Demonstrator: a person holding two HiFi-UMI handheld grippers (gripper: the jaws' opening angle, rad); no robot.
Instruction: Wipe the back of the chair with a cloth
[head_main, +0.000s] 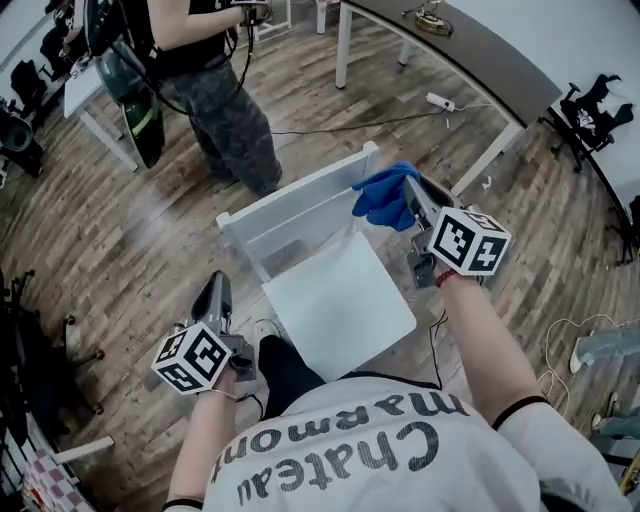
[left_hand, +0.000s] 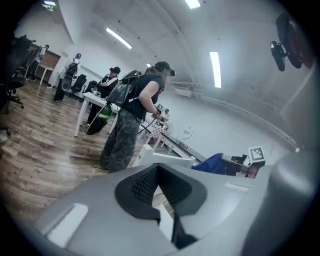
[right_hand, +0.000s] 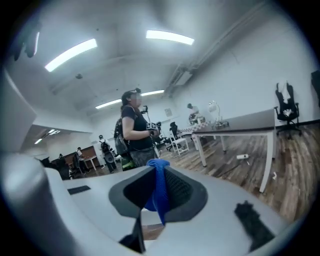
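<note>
Right gripper (head_main: 412, 192) is up at the right of centre in the head view, jaws clamped on the blue cloth (head_main: 384, 196). In the right gripper view the cloth (right_hand: 160, 189) hangs pinched between the dark pads. The bunched cloth sits right at the far right end of the white chair (head_main: 300, 205) back's top rail, though whether it touches is hard to tell. Left gripper (head_main: 217, 288) is down at the lower left, just beside the seat's left edge, well apart from the cloth. Its own view shows the jaws together with nothing between them. Another person (head_main: 225, 95) stands beyond the chair at the upper left.
</note>
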